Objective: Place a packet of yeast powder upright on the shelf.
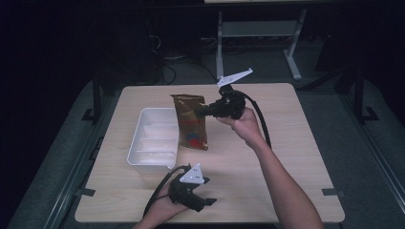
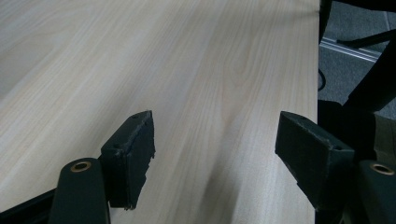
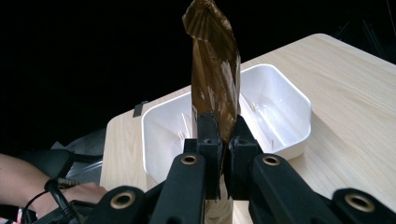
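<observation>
A brown foil snack bag (image 1: 191,121) with a red and blue print hangs upright above the table, just right of a white bin (image 1: 152,143). My right gripper (image 1: 205,111) is shut on the bag's edge. In the right gripper view the bag (image 3: 215,79) rises edge-on from between the closed jaws at my right gripper (image 3: 225,140), with the white bin (image 3: 289,121) behind it. My left gripper (image 1: 206,202) rests near the table's front edge, open. In the left gripper view my left gripper (image 2: 215,158) has its jaws wide apart over bare wood.
The light wooden table (image 1: 286,143) has bare room to the right and at the front. The white bin has inner dividers. A white desk frame (image 1: 258,33) and cables stand on the dark floor behind the table.
</observation>
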